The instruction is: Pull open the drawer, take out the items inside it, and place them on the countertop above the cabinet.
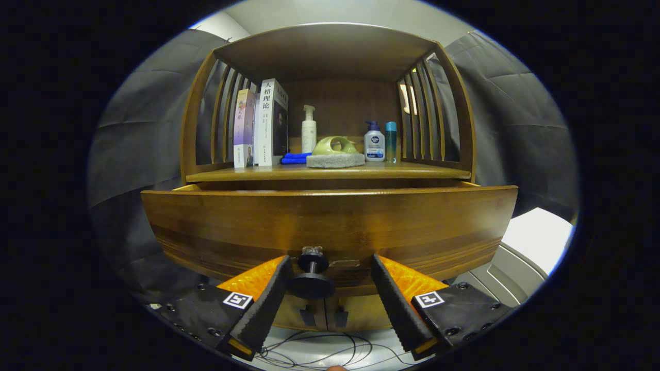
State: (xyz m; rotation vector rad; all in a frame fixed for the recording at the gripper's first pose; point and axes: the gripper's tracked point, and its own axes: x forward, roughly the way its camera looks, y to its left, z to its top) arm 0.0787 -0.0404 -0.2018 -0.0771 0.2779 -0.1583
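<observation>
The drawer (330, 226) is pulled out from the wooden cabinet (330, 51). Its wide brown front stands right ahead of the gripper (328, 278). What is inside the drawer cannot be seen from here, because the front hides it.

A dark round knob (312, 281) sticks out of the drawer front, low down and near the middle. The knob sits between the two fingers (268, 299). One finger looks to be touching the knob or just beside it — the other finger is well apart from it. So the gripper is open fairly wide, and it holds nothing.

Above the drawer is the countertop (330, 172), a flat wooden shelf with slats on both sides. Things stand on it. Two books (260, 123) stand upright at one end. Beside the books lies a folded blue cloth (295, 157). Next to the cloth is a tall white pump bottle (308, 131), back against the wall. In front of it is a green scrubber (335, 152) with a grey pad under it. Past the scrubber stand a small white bottle (374, 144) with a blue pump and a thin teal bottle (391, 141), side by side.

Below the drawer, thin black wires (319, 353) lie on a pale floor.
</observation>
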